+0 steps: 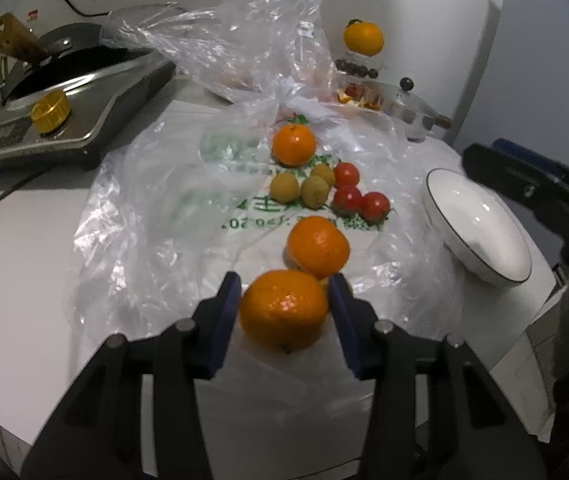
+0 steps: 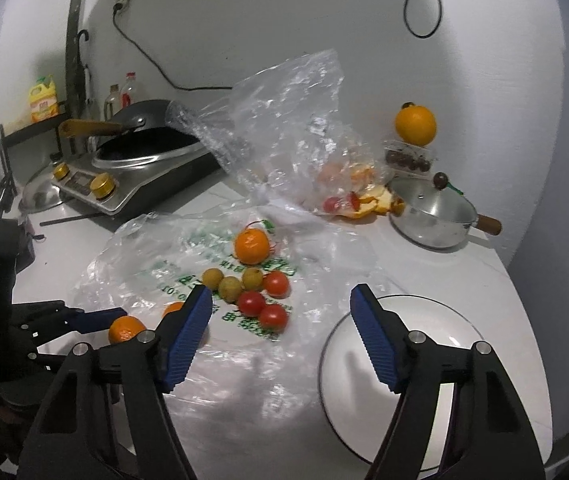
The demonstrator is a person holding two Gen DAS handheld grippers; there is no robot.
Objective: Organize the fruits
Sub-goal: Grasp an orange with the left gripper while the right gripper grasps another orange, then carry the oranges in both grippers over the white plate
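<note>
Left gripper: blue-padded fingers clamped on a round orange mandarin, at the near edge of the flat clear plastic bag with green print; whether it rests on the bag or is lifted cannot be told.

Right gripper: fingers spread wide, grasping nothing, above the bag's near edge; one finger overlaps the white black-rimmed plate beside the bag and hides part of it.

On the bag, beyond: second mandarin, half hidden in the right wrist view; three red cherry tomatoes; three small yellow-brown round fruits; third mandarin.

Behind the bag: crumpled clear bag, contents blurred; lidded steel saucepan.
</note>
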